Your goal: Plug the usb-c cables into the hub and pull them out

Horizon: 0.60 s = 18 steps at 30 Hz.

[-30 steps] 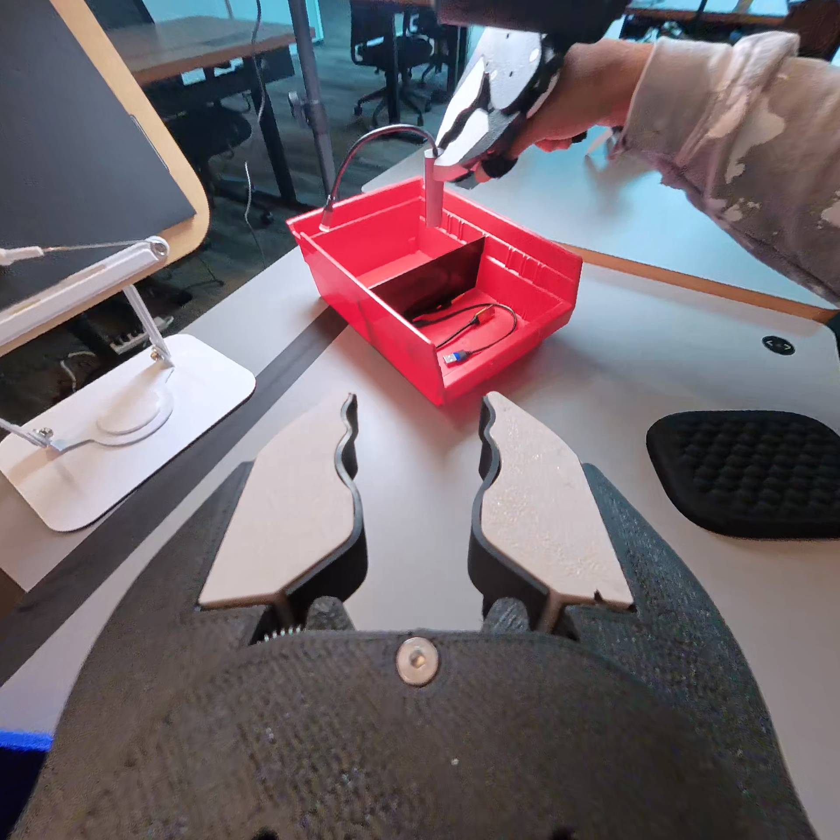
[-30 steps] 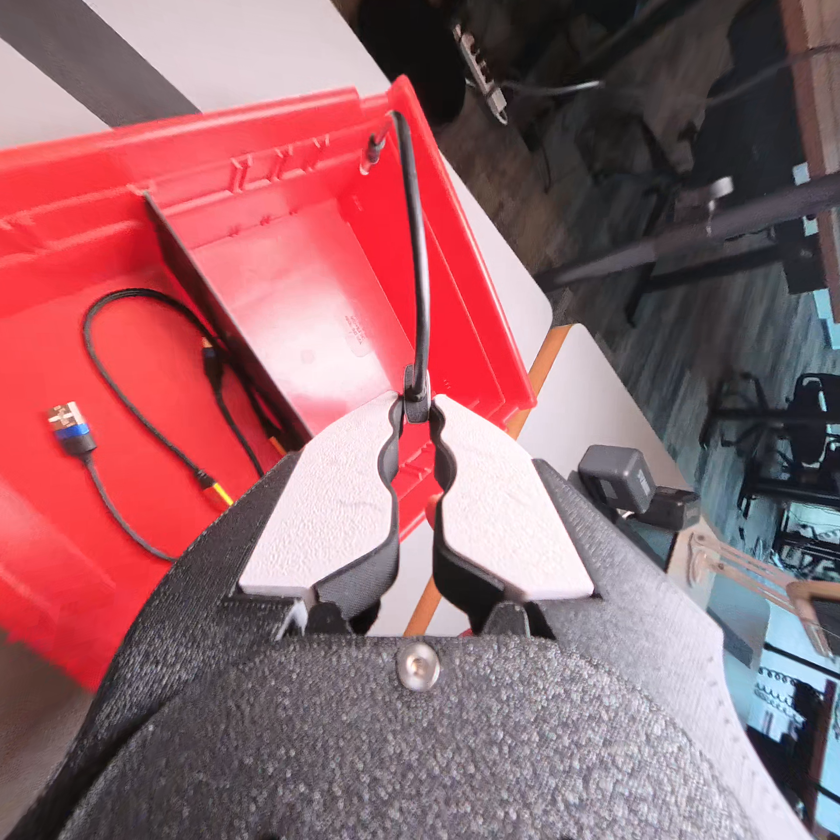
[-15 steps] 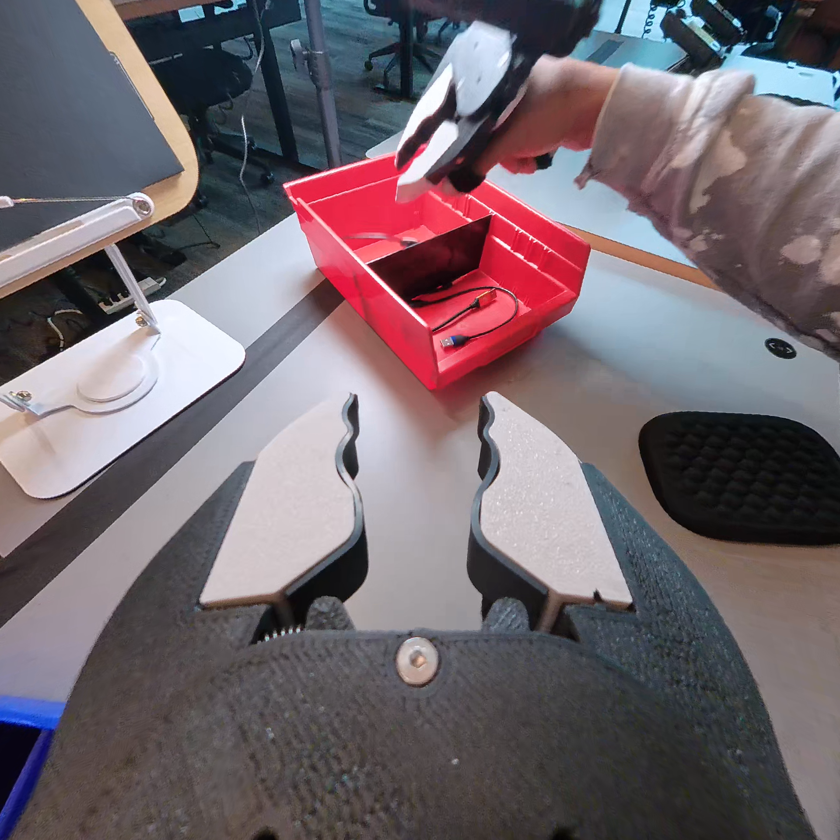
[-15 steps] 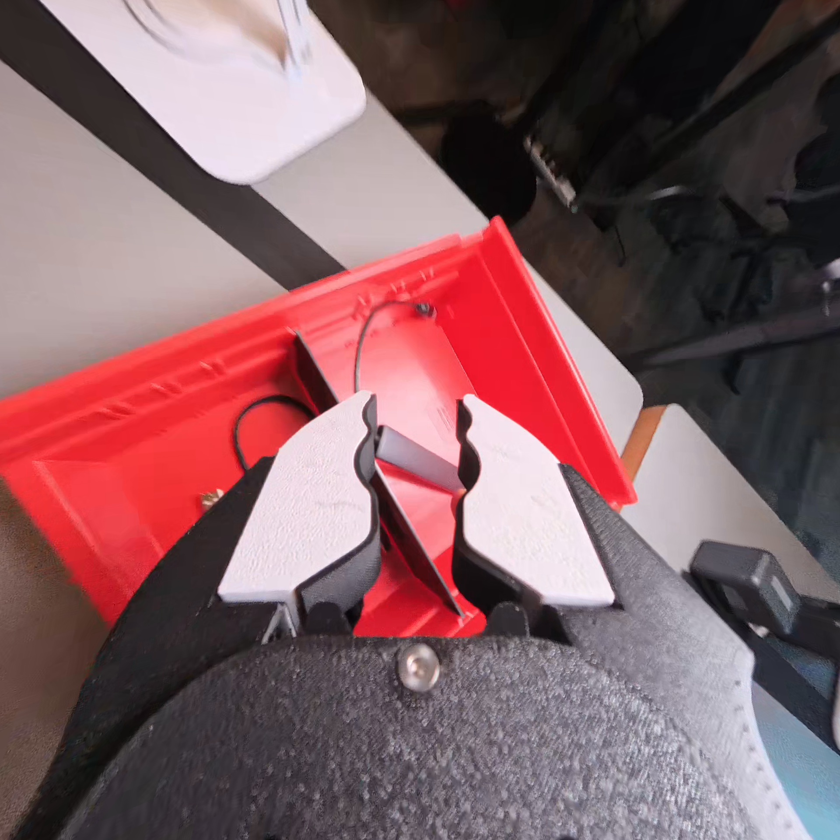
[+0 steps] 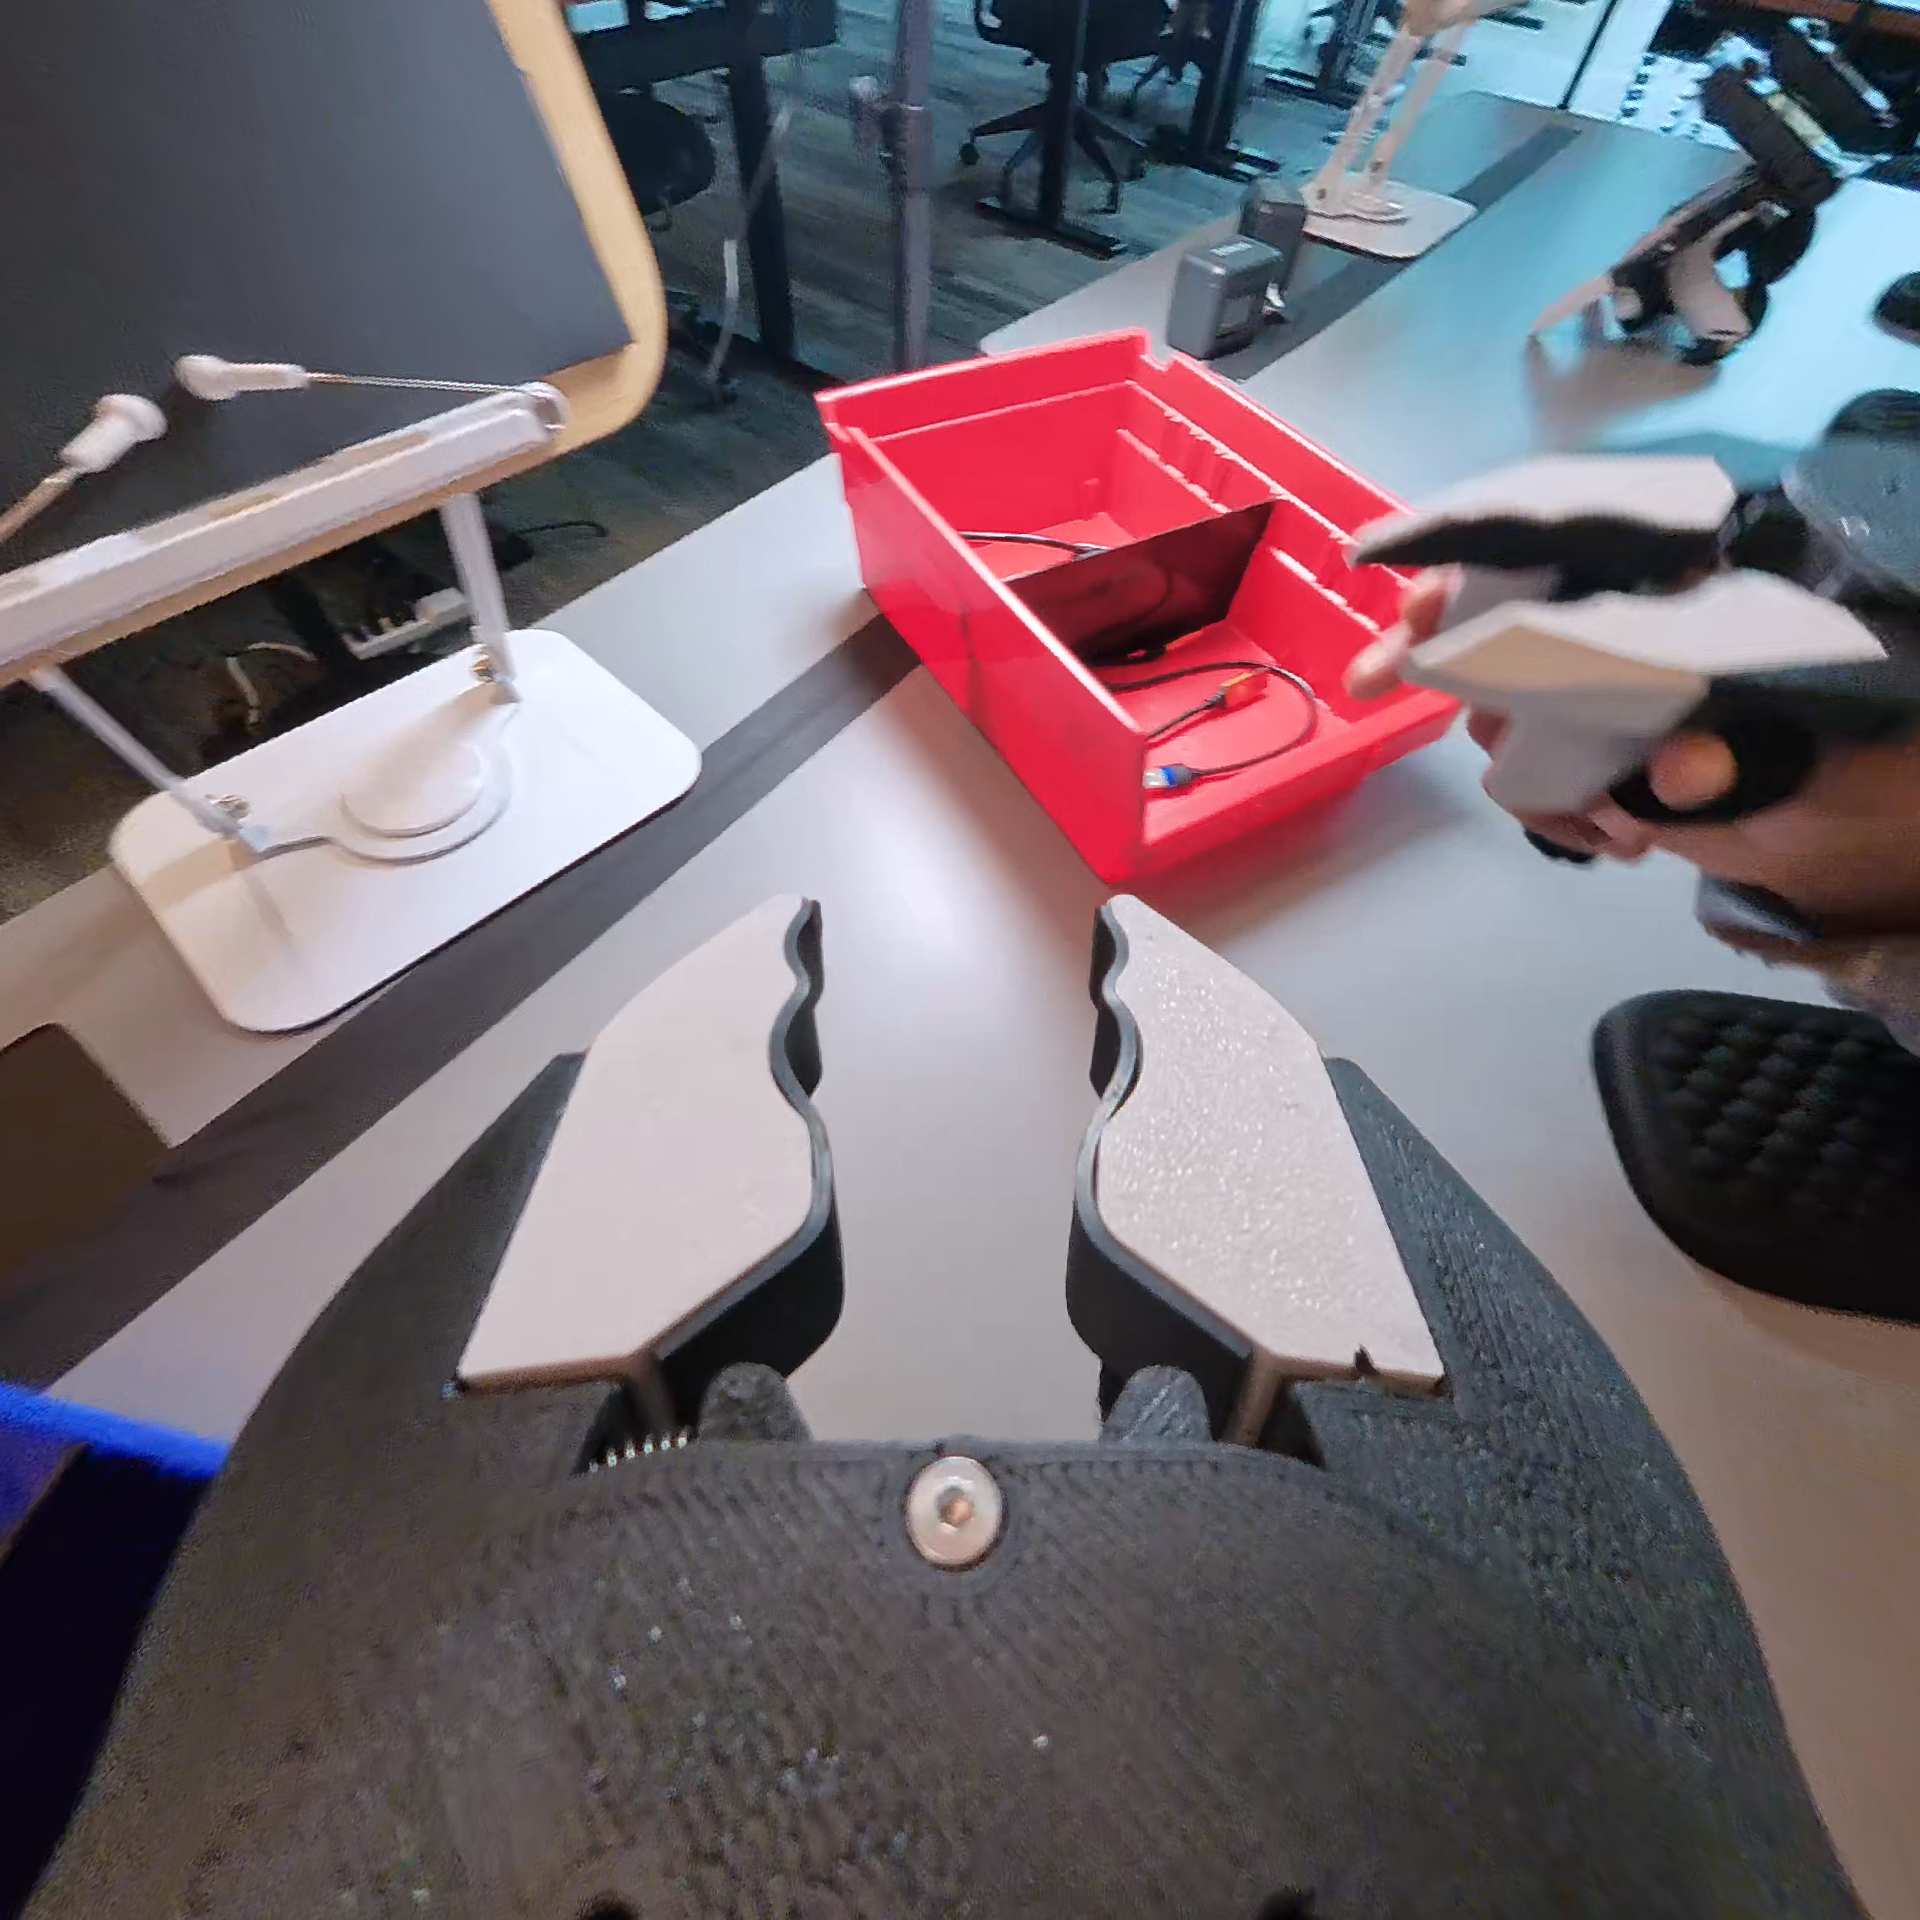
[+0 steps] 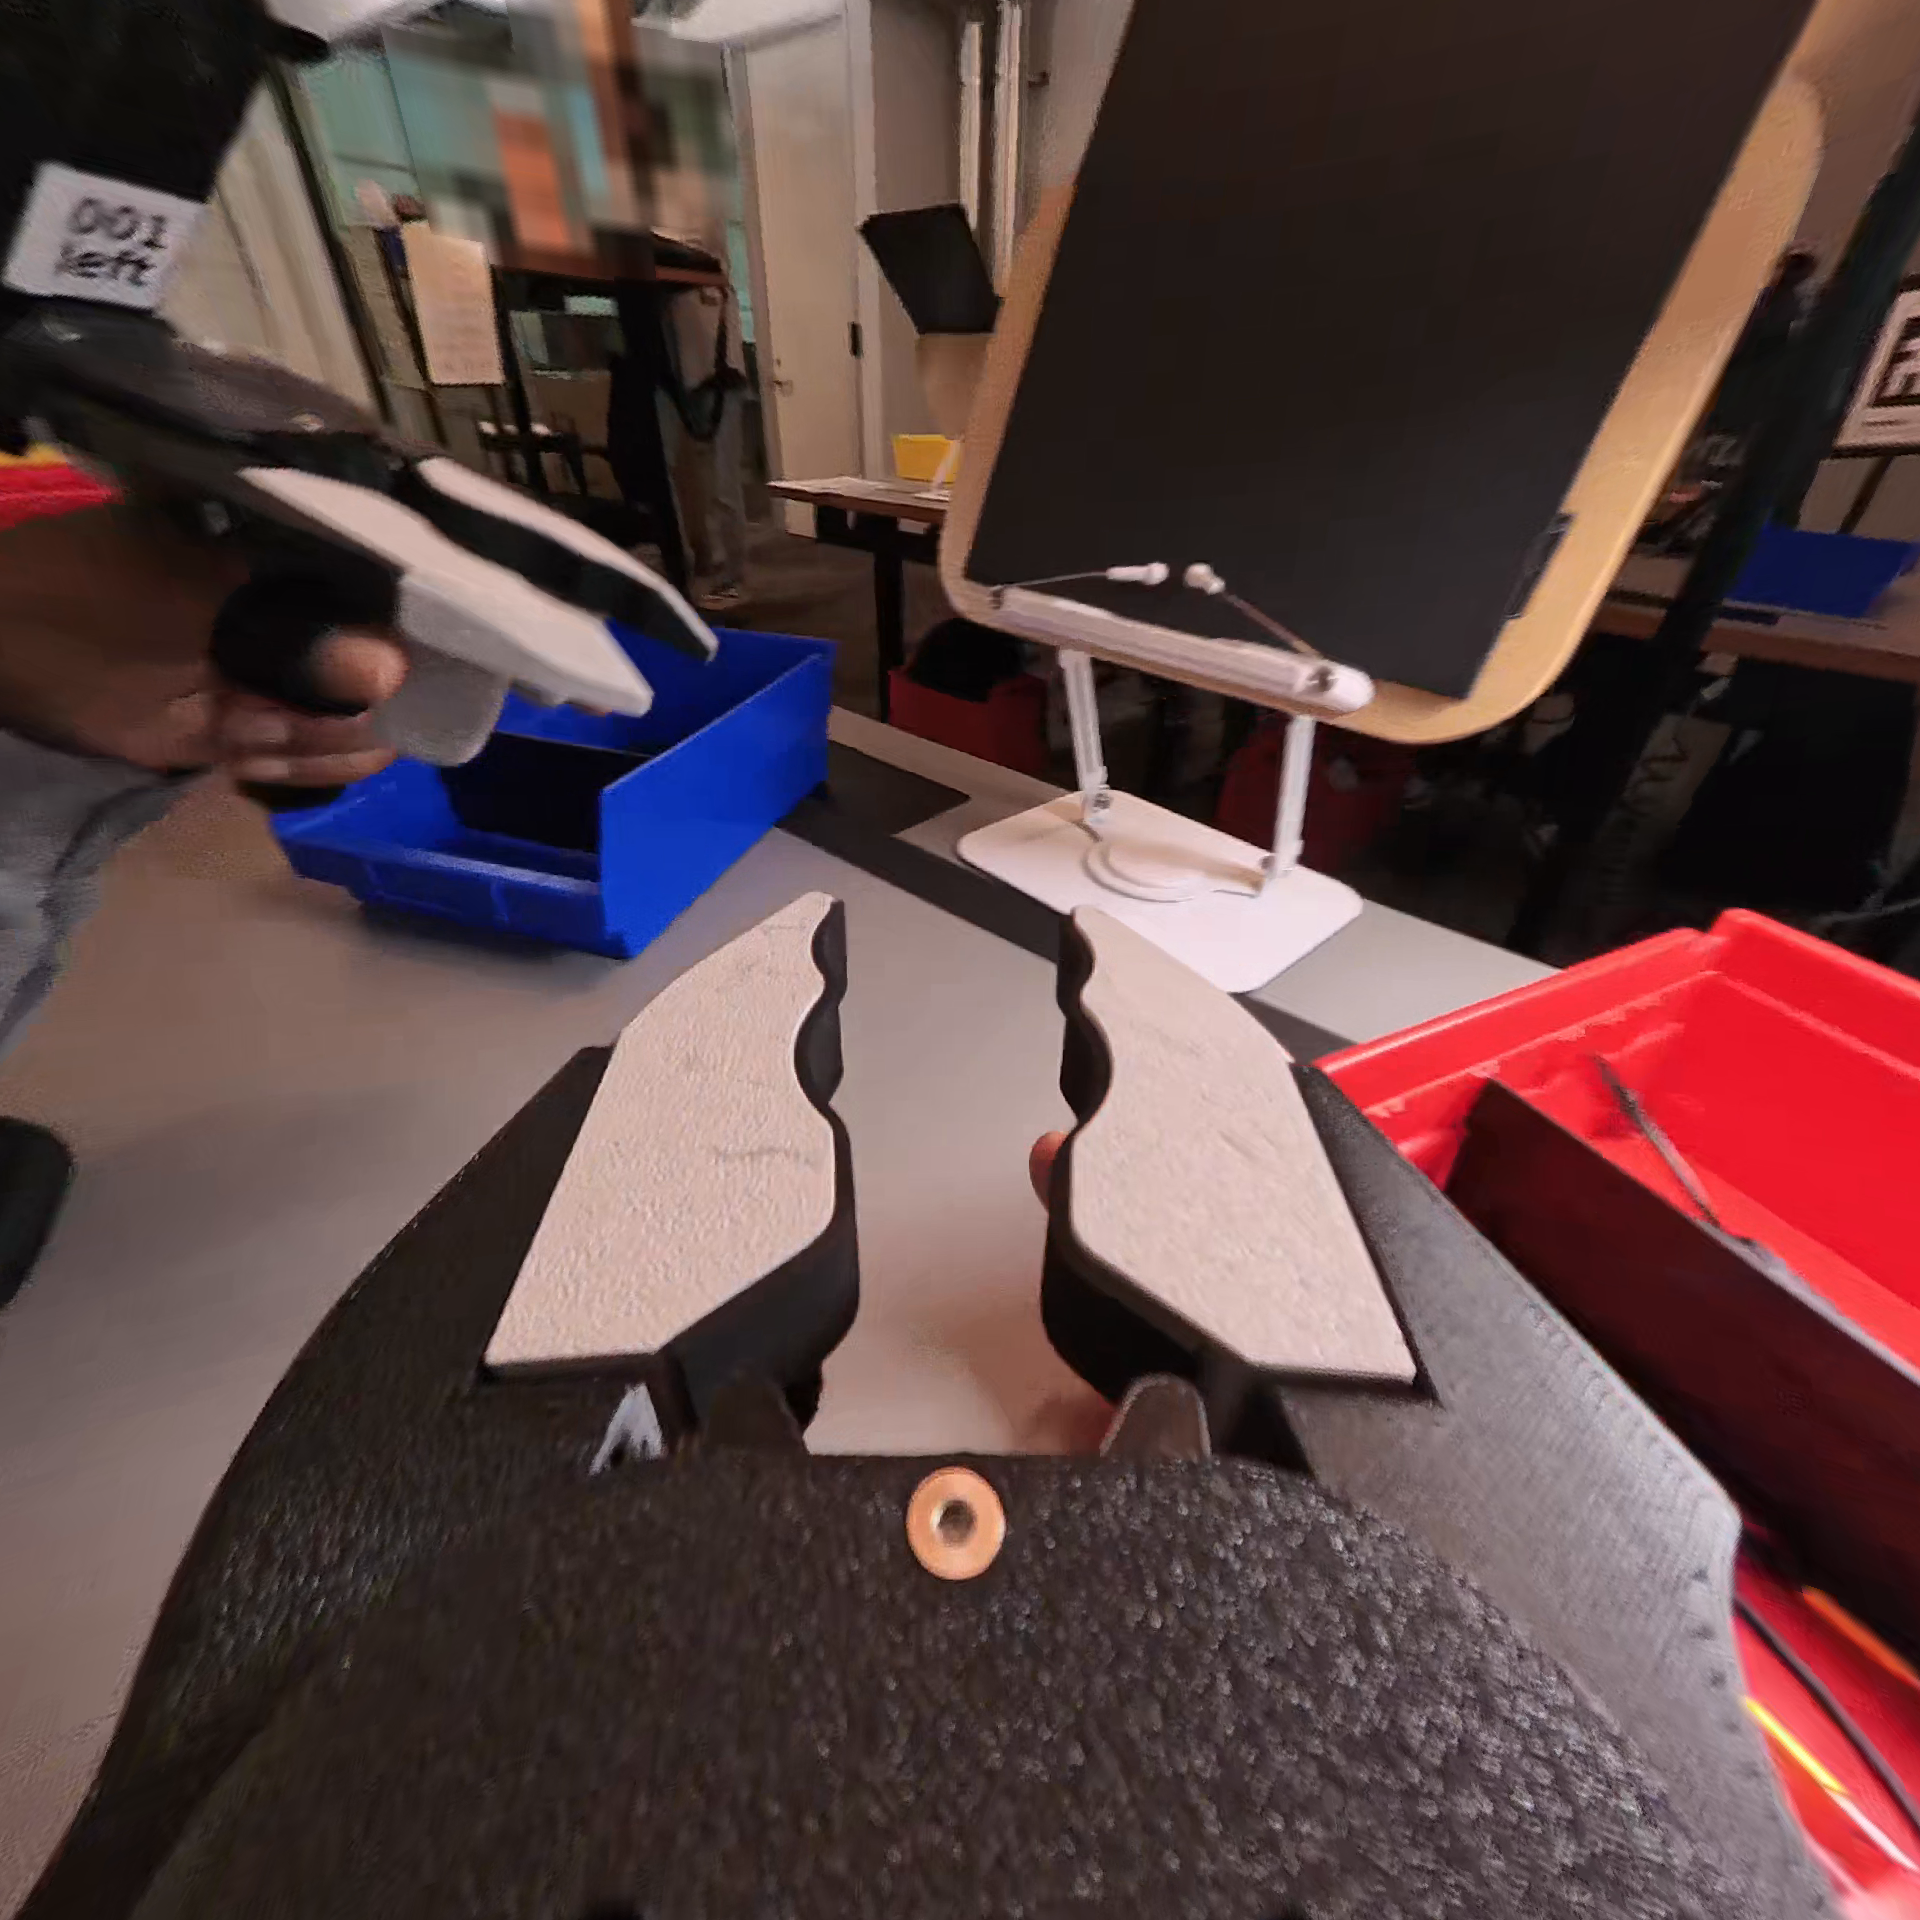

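Inside red bin [image 5: 966, 613]: cables [image 5: 1231, 717] at my 1 o'clock, released; hub unseen.
Right tool [image 6: 943, 971]: released, empty, withdrawn from bin.
Left tool [image 5: 954, 971]: released above desk [image 5: 935, 831].
Meaning: I judge pull-out finished.

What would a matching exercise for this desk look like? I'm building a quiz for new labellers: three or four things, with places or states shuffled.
Things:
1. red bin
2. blue bin
3. black mat
4. left hand-held gripper

Places or states:
A. open, holding nothing
B. lying flat at the desk's right side
C. holds thin cables either side of a dark divider
D. beside the white stand's base

Pairs: 1-C, 2-D, 3-B, 4-A
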Motion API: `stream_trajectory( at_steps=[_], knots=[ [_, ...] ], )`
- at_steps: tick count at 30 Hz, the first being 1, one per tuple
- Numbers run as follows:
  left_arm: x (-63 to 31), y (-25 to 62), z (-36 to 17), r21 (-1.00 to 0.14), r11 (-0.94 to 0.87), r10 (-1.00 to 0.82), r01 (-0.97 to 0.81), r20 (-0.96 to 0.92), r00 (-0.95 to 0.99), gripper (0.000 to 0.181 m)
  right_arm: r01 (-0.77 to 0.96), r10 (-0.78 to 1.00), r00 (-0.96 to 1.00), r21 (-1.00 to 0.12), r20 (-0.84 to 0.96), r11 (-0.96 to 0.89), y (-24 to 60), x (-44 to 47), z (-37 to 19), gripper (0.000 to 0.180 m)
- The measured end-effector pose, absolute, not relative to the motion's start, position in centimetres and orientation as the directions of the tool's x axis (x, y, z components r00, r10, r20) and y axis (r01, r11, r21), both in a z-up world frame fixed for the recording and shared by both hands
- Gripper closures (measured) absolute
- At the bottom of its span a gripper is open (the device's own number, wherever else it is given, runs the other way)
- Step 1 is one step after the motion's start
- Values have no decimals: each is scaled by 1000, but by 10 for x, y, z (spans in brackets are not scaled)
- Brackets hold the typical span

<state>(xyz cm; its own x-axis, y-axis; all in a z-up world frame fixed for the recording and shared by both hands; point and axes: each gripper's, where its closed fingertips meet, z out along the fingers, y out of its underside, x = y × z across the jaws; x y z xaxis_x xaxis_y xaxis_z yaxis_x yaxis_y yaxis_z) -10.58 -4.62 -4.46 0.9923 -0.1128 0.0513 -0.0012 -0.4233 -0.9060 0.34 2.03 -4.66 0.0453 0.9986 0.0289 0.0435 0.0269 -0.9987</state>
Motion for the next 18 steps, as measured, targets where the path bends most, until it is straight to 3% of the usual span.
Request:
stream_trajectory(
  at_steps=[1, 6, 12, 18],
  knots=[
    [-117, -49, -43, -908, -419, -89, 9, 51, 995, 131, 45, 1000, 10, -999, 18, 18, 12, 1, -54, 141],
    [-200, -79, -40, -911, -405, 130, 74, 23, 991, 132, 121, 998, -68, -992, 14, 22, -3, -9, -89, 138],
    [-308, -139, -73, -856, -473, 460, 209, -37, 887, 132, 166, 994, -103, -985, 23, 40, -13, -8, -112, 138],
    [-378, -163, -116, -728, -580, 569, 366, -40, 822, 132, 162, 989, -145, -985, 41, 64, -25, -11, -113, 139]
  ],
)
